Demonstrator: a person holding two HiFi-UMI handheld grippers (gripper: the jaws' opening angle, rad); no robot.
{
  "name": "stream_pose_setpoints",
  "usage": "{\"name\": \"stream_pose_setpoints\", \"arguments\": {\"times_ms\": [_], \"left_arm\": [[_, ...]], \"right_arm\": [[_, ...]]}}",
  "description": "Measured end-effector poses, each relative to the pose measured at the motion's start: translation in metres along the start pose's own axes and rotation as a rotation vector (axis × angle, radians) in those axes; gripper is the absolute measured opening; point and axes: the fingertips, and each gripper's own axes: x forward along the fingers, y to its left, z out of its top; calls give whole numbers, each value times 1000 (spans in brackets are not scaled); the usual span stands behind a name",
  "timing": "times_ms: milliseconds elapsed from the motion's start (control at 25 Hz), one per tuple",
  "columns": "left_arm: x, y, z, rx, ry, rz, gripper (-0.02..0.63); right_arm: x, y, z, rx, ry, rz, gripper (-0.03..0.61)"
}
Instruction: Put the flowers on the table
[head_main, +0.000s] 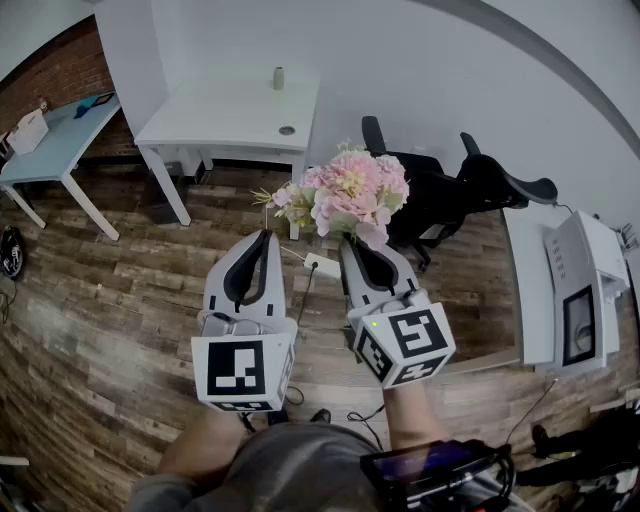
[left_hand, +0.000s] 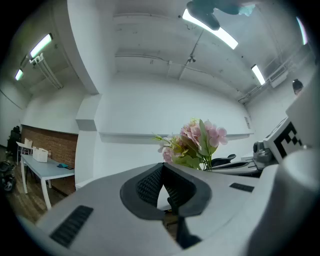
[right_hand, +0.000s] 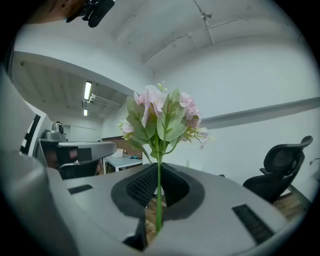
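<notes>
Pink and cream flowers (head_main: 350, 195) stand upright over the right gripper (head_main: 354, 243). Its jaws are clamped on the green stem (right_hand: 159, 200), which runs straight up between the pads, with the blooms just past the tips. The left gripper (head_main: 264, 236) is just beside it, jaws pressed together and apart from the flowers. Both are held above the wood floor (head_main: 110, 290), well apart from the white bench (head_main: 235, 115) at the wall. A black chair (head_main: 455, 190) stands beyond the blooms.
</notes>
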Motion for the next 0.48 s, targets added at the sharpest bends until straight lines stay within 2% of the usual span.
{"name": "stream_pose_setpoints", "arguments": {"times_ms": [480], "left_arm": [[-5,0,-2,9,-7,-21,8]], "right_arm": [[-5,4,0,3,1,-11,18]]}}
